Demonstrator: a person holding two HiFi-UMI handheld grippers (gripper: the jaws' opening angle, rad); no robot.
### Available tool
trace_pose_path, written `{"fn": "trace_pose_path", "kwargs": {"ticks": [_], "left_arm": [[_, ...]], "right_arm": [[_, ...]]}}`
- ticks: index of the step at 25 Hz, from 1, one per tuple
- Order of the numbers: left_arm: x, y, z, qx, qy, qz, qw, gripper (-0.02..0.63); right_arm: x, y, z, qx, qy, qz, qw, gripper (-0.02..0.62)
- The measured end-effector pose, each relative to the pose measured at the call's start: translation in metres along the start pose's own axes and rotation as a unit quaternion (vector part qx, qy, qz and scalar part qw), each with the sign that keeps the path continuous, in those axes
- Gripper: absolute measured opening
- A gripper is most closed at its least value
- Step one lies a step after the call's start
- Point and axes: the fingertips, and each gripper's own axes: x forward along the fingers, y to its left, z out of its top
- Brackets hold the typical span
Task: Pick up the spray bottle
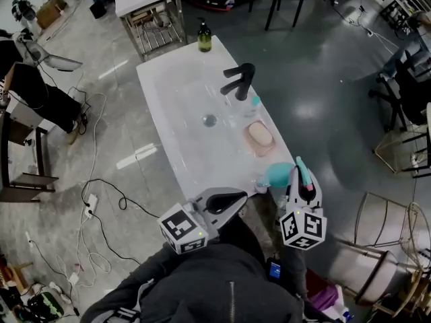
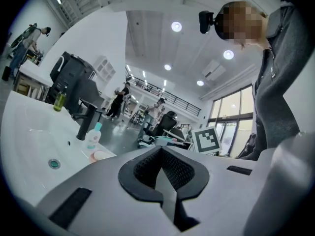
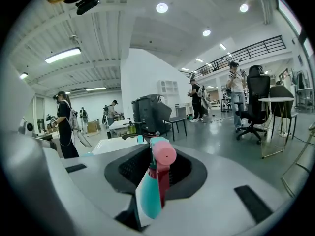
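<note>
Left gripper [image 1: 240, 198] sits nearest the person, jaws clenched together with nothing in them, idle just off the near end of the white surface [image 1: 176, 99]. Right gripper [image 3: 158, 173] beside it is clamped on the spray bottle [image 1: 279, 175], gripping it up at the pink-and-teal head and neck, not the body. The teal body sticks out sideways toward the left gripper at the near right corner of the surface; cannot tell whether it's fully clear of the edge. Pick looks basically made, lift in hand. Risks: the hold is on the narrow top, so the heavier body could swing or rotate in the pads and slip out, and pressure near the trigger might fire a spray. A low or sideways carry could clip the surface edge or bump the left gripper. Further on, the soap dish [image 1: 260, 137] is near enough to get knocked; the small teal-capped bottle [image 1: 256, 102], black faucet [image 1: 240, 81] and green bottle [image 1: 204, 38] are well apart.
</note>
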Motion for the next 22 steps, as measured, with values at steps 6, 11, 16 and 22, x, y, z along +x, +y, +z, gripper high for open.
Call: {"fn": "trace_pose_path", "kwargs": {"ticks": [6, 11, 16, 22], "left_arm": [[-0.018, -0.007, -0.008, 0.003, 0.022, -0.042, 0.9989, 0.008], [-0.031, -0.011, -0.016, 0.006, 0.046, -0.082, 0.9956, 0.007], [-0.037, -0.017, -0.022, 0.008, 0.061, -0.111, 0.9919, 0.008], [-0.039, -0.026, -0.029, 0.011, 0.076, -0.145, 0.9864, 0.007]], "right_arm": [[-0.038, 0.01, -0.006, 0.007, -0.008, -0.045, 0.999, 0.083], [-0.067, 0.018, -0.015, 0.03, -0.02, -0.079, 0.996, 0.083], [-0.093, 0.021, -0.022, 0.032, -0.019, -0.116, 0.992, 0.083], [-0.12, 0.021, -0.029, 0.038, -0.024, -0.151, 0.987, 0.083]]}}
